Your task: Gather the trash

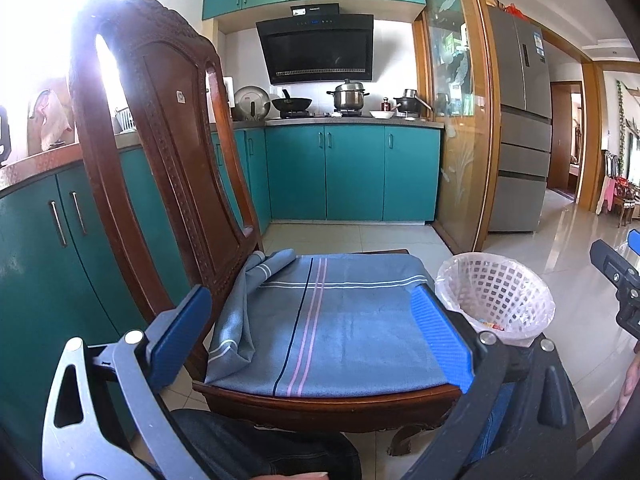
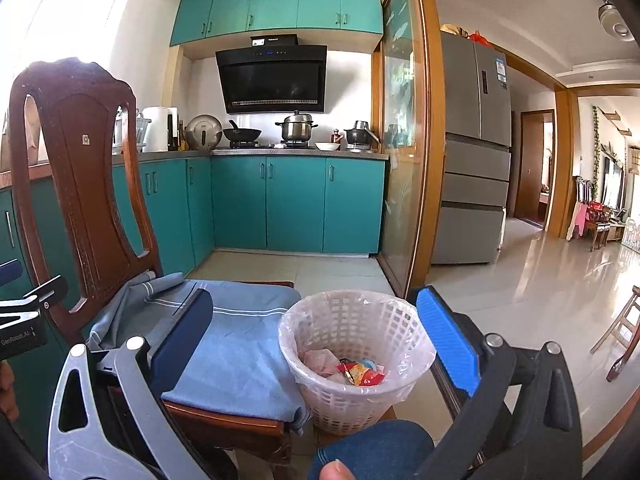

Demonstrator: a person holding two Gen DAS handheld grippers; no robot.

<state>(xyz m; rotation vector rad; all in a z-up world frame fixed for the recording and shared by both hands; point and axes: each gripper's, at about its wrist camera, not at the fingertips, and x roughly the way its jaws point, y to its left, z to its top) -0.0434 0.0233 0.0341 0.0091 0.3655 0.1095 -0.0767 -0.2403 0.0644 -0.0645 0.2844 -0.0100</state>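
While both spread wide, trash (image 2: pixel 360 372) in basket (image 2: pixel 356 396) between right tool (image 2: pixel 316 336) fingers.

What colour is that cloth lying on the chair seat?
The cloth is grey-blue with white, pink and dark stripes, clearest in the left wrist view.

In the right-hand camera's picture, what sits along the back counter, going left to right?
White kettle → round steel lid → black wok → steel pot → white bowl → dark pot.
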